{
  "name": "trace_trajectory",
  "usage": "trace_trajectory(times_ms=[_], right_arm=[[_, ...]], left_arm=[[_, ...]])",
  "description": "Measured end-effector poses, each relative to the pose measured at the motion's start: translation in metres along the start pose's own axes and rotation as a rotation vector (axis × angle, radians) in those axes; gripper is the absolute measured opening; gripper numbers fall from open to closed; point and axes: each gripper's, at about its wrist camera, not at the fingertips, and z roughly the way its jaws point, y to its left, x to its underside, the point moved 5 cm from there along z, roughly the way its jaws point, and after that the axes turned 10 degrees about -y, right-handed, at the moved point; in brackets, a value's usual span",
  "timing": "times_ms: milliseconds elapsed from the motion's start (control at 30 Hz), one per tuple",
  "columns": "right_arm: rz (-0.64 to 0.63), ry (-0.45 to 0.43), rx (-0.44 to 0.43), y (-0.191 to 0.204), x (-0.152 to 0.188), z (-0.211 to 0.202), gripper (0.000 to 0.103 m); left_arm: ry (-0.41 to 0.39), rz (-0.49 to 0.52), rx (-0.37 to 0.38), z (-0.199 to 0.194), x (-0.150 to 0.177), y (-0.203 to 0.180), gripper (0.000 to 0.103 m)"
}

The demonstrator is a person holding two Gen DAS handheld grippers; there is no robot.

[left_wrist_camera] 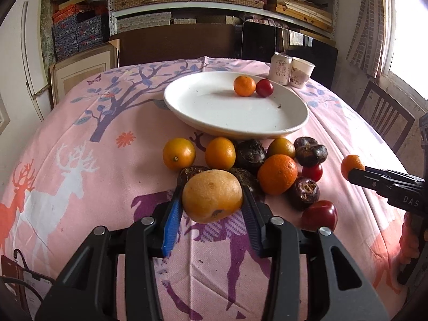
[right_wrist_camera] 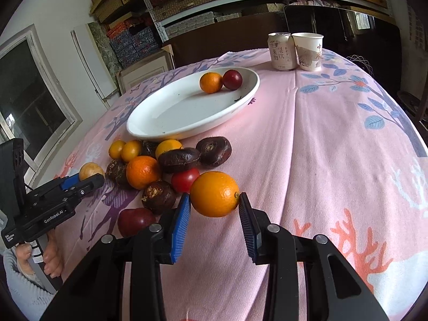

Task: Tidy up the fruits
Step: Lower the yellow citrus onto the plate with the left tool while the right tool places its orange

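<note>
Nearest, the left gripper [left_wrist_camera: 212, 200] is clenched on a pale yellow-brown fruit [left_wrist_camera: 212, 195], its blue pads pressed to both sides, held over the near part of the pink tablecloth [left_wrist_camera: 80, 187]. Likewise the right gripper [right_wrist_camera: 214, 203] grasps a small orange [right_wrist_camera: 214, 194] between its blue pads, toward the table's right side as the left wrist view has it.

Just beyond lies the loose pile: a larger orange [left_wrist_camera: 277, 174], yellow-orange kumquats [left_wrist_camera: 179, 153], dark brown water chestnuts [left_wrist_camera: 310, 151] and red cherry tomatoes [left_wrist_camera: 319, 215], several touching one another, all near the table's middle.

Behind the pile sits the white plate [left_wrist_camera: 214, 112], its near rim just beside the fruit. On its far side a small mandarin [left_wrist_camera: 244, 86] touches a red tomato [left_wrist_camera: 264, 88].

At the far edge stand a drink can [left_wrist_camera: 280, 69] and a paper cup [left_wrist_camera: 302, 72], side by side.
</note>
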Motion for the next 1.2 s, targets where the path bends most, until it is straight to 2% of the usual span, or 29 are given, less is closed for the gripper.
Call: trace_trajectory(times_ms=[100, 233, 333, 400, 633, 667, 700, 767, 800, 900, 967, 1200], right_arm=[[0.032, -0.03, 0.003, -0.002, -0.019, -0.003, 0.037], [0.032, -0.061, -0.02, 0.012, -0.063, 0.003, 0.037], [0.031, -0.076, -0.02, 0.021, -0.089, 0.024, 0.037], [0.043, -0.066, -0.021, 0.024, -0.094, 0.043, 0.037], [0.021, 0.01, -0.011, 0.027, -0.085, 0.099, 0.039], [0.023, 0.011, -0.004, 0.025, -0.085, 0.101, 0.042], [0.029, 0.006, -0.002, 0.024, -0.085, 0.101, 0.054], [0.041, -0.022, 0.016, 0.019, -0.086, 0.096, 0.061], [0.043, -0.035, 0.021, 0.018, -0.087, 0.092, 0.061], [0.056, -0.056, -0.007, 0.019, -0.088, 0.077, 0.061], [0.061, -0.067, -0.019, 0.02, -0.085, 0.065, 0.061], [0.042, -0.109, 0.0, 0.02, -0.058, 0.027, 0.066]], left_arm=[[-0.007, -0.011, -0.004, 0.004, -0.023, 0.0, 0.042], [-0.038, 0.014, -0.021, 0.022, -0.063, -0.007, 0.042], [-0.042, -0.021, -0.026, 0.043, -0.082, -0.006, 0.042], [-0.029, -0.037, -0.039, 0.059, -0.086, -0.003, 0.042], [0.05, -0.041, -0.037, 0.102, -0.072, 0.005, 0.042], [0.039, -0.03, -0.036, 0.103, -0.072, 0.005, 0.044], [0.027, -0.016, -0.045, 0.102, -0.072, 0.004, 0.053], [0.007, 0.002, -0.065, 0.097, -0.073, 0.003, 0.071], [-0.007, 0.003, -0.071, 0.093, -0.073, 0.003, 0.074], [-0.037, -0.002, -0.079, 0.079, -0.075, 0.007, 0.077], [-0.05, -0.017, -0.104, 0.07, -0.072, 0.014, 0.085], [-0.058, -0.113, -0.176, 0.039, -0.05, 0.048, 0.086]])
